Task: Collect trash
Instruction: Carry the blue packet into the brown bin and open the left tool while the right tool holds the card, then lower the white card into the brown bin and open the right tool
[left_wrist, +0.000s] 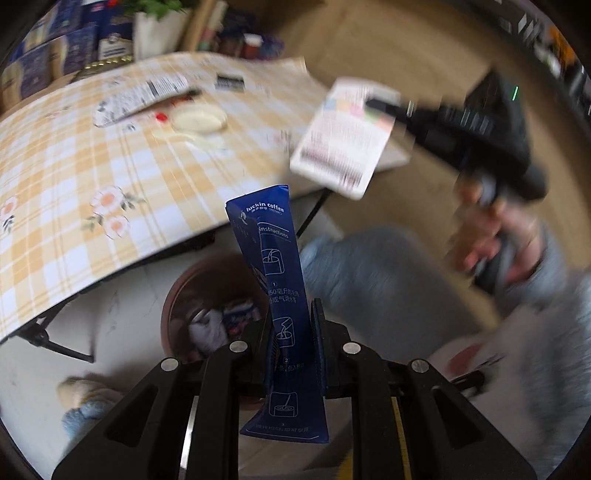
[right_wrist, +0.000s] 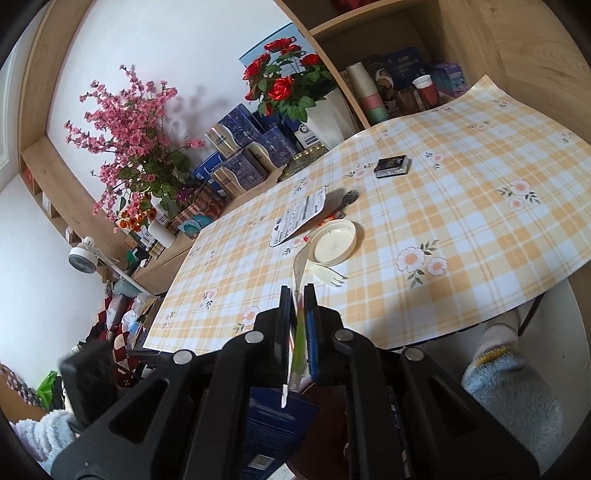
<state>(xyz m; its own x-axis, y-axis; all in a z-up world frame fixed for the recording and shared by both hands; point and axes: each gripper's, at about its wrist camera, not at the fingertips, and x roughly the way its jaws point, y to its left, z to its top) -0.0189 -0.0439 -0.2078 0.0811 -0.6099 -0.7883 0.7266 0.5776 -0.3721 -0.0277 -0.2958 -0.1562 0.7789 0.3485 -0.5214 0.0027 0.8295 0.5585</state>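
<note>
Blue foil, the luckin coffee sachet (left_wrist: 280, 295) stood pinched mid-length in the closed left gripper (left_wrist: 291, 332) at lower centre above the brown bin (left_wrist: 207, 280), looking light and limp, while the right gripper (right_wrist: 297, 325) clamped a thin white wrapper (left_wrist: 343, 136).

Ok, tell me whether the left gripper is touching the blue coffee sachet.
Touching. The left wrist view shows the left gripper closed on the blue coffee sachet, both pads pressed against its sides, holding it upright.
</note>
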